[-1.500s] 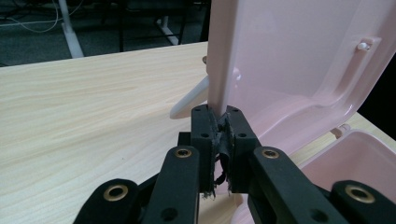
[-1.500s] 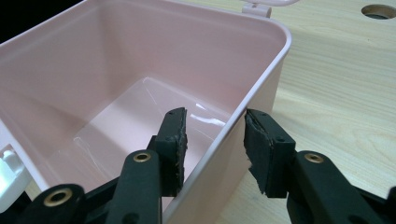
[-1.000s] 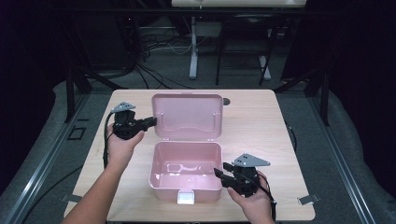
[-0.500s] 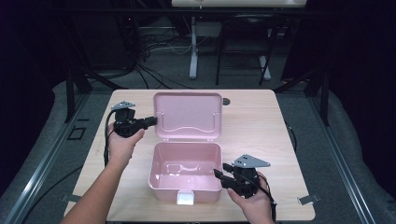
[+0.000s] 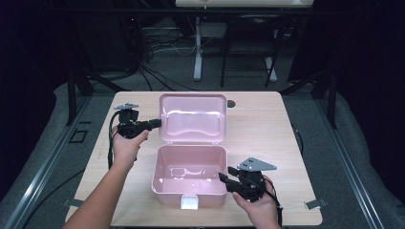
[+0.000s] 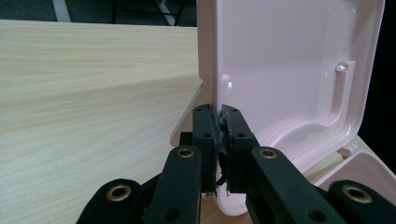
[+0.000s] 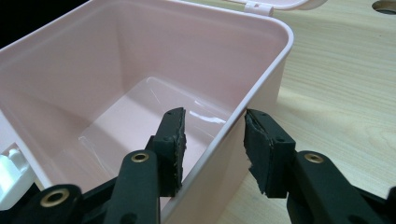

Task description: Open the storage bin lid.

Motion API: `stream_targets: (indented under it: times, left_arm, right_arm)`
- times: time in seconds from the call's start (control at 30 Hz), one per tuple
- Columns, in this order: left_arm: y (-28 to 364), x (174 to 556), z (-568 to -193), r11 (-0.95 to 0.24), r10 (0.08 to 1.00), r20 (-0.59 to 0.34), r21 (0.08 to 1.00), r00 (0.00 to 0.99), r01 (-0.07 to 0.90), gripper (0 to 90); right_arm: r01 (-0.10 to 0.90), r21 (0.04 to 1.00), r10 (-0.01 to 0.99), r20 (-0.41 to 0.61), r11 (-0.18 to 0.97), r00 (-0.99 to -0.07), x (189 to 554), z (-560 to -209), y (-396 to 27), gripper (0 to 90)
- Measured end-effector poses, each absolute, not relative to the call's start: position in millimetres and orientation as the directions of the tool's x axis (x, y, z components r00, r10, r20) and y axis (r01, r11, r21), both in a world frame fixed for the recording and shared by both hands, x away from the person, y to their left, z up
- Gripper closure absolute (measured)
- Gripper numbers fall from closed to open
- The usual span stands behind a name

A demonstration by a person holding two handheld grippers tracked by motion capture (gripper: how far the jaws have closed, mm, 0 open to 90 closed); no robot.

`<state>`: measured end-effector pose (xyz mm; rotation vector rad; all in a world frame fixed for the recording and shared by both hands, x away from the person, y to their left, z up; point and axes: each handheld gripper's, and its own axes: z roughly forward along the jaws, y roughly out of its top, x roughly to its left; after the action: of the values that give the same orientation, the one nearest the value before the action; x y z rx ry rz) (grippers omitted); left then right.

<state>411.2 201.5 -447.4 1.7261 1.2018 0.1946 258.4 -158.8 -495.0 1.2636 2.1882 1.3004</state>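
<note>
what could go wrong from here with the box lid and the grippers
1. The left gripper pinches only the thin side edge of the upright lid; if the lid is swung from there, that narrow grip may slip.
2. The right gripper straddles the wall of the box with its pads apart from it, so the box looks unheld and could slide or tip on the table when the lid moves.
</note>
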Motion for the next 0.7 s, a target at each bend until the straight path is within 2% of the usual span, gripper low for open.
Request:
stream_targets:
  times: [0.7]
  left_arm:
    - [201.8,418.6,-453.1,0.004,0.781,-0.417,0.748,0.465,0.664,86.1]
  right_arm:
    - [0.541,0.817,0.804,0.177,0.201,-0.567,258.8,-494.8,-158.9,58.6]
